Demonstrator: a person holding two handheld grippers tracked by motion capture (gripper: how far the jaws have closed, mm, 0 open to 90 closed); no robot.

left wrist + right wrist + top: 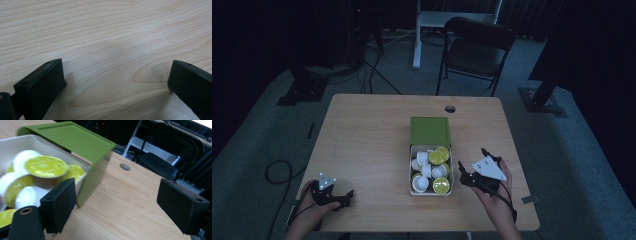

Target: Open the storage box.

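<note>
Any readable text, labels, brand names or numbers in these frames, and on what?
None can be read.
Capsules in the box: faint print on the yellow-green foil lids, too blurred to read.
Box lid, table, both grippers: no writing visible.

This looks like a recording lab or studio set up in a dim room. A plain wooden tabletop (372, 150) with a cable hole (450, 108) stands on grey carpet (272, 145), ringed by black curtains (257, 40). Loose cables (372, 67) run across the floor past black stand bases (302, 90), and a folding chair (474, 50) sits behind by a white desk frame (419, 35).
</note>
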